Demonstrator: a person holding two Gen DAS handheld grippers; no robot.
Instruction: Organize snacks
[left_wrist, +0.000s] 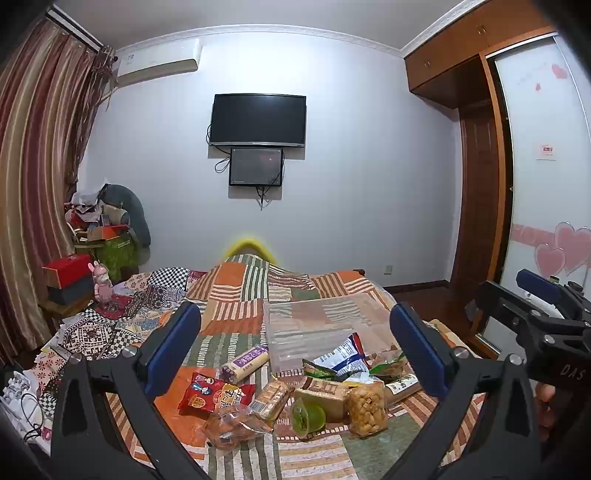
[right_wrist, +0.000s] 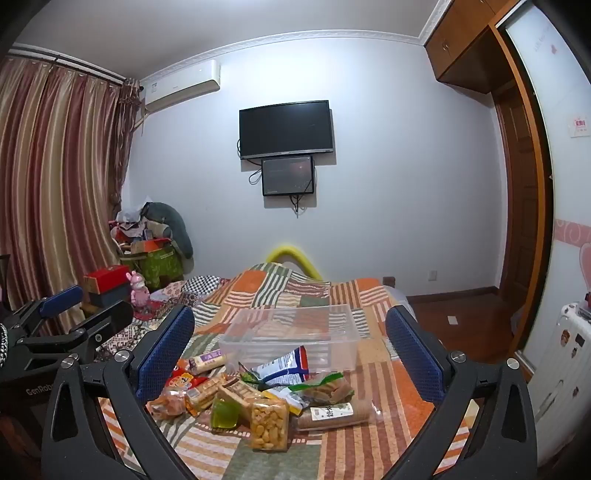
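A: Fig. shows which step?

B: The start, by my reading. Left gripper (left_wrist: 295, 339) and right gripper (right_wrist: 290, 341) both spread wide, nothing betw. the blue pads; neither touches a snack. Both hang above the near end of the patchwork bedspread (right_wrist: 369, 387).

A: Where's the pile?

B: Lower centre of both views. Snack heap incl. red packet (left_wrist: 214, 395), purple-label roll (left_wrist: 245, 362), green jelly cup (left_wrist: 308, 415), clear bag of yellow puffs (right_wrist: 269, 424), blue-white bag (right_wrist: 284, 367), wrapped biscuit roll (right_wrist: 336, 411). All loose on the spread, overlapping.

A: And the target?

B: Clear plastic bin (right_wrist: 291, 332), centre of frame, just behind the heap. Looks to hold nothing yet, though see-through walls make that hard to confirm. Blue-white bag leans at its front wall; whether it touches, can't tell.

A: Next move calls for?

B: Judgement only: pick one outlying item, e.g. puffs bag or biscuit roll at the heap's near-right edge for the right gripper, so jaws close on one pack, not two. Descend, pinch lightly (crushable contents), lift over the bin's front wall, release inside. The left could take the red packet, lower left of pile.
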